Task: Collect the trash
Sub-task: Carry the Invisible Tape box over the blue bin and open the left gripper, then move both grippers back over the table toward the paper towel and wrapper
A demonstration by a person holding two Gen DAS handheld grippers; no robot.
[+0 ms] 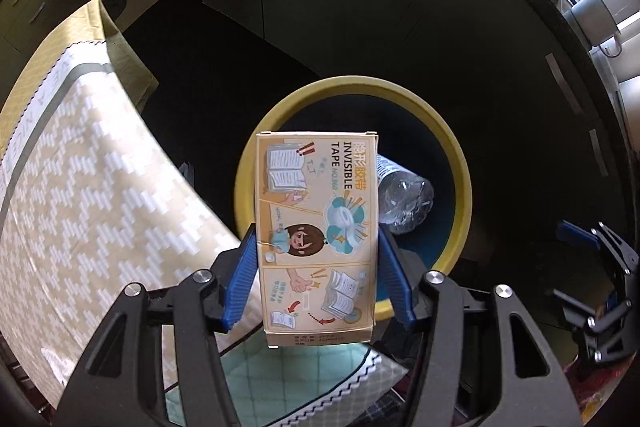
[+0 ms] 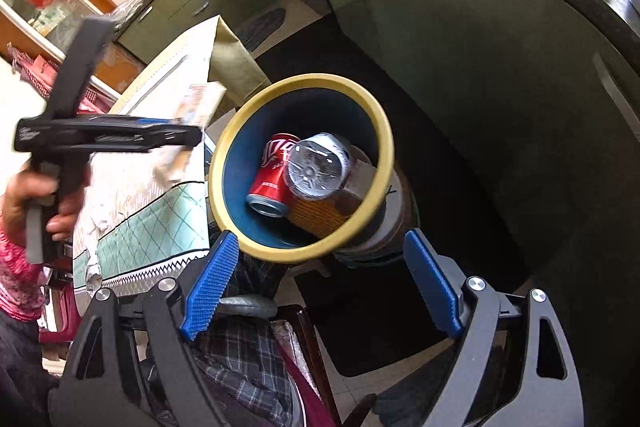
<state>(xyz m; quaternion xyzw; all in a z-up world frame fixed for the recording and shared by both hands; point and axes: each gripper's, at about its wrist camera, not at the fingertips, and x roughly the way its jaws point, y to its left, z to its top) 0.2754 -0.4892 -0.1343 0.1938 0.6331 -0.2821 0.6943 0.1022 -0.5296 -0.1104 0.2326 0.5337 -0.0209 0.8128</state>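
My left gripper (image 1: 318, 251) is shut on a beige invisible-tape box (image 1: 318, 227) and holds it above the yellow-rimmed blue trash bin (image 1: 460, 163). A crushed clear plastic bottle (image 1: 404, 195) lies in the bin. In the right wrist view the bin (image 2: 384, 147) sits beyond my open, empty right gripper (image 2: 320, 275). Inside it are a red soda can (image 2: 272, 175), the clear bottle (image 2: 316, 167) and an orange box (image 2: 320, 215). The left gripper (image 2: 176, 135) with the box (image 2: 200, 99) shows blurred at the left, over the table edge.
A table with a beige and white patterned cloth (image 1: 80, 167) stands left of the bin. Dark green cabinets (image 2: 460, 27) and a dark counter edge (image 1: 560, 27) lie behind. A chair with plaid fabric (image 2: 240, 355) is below the right gripper.
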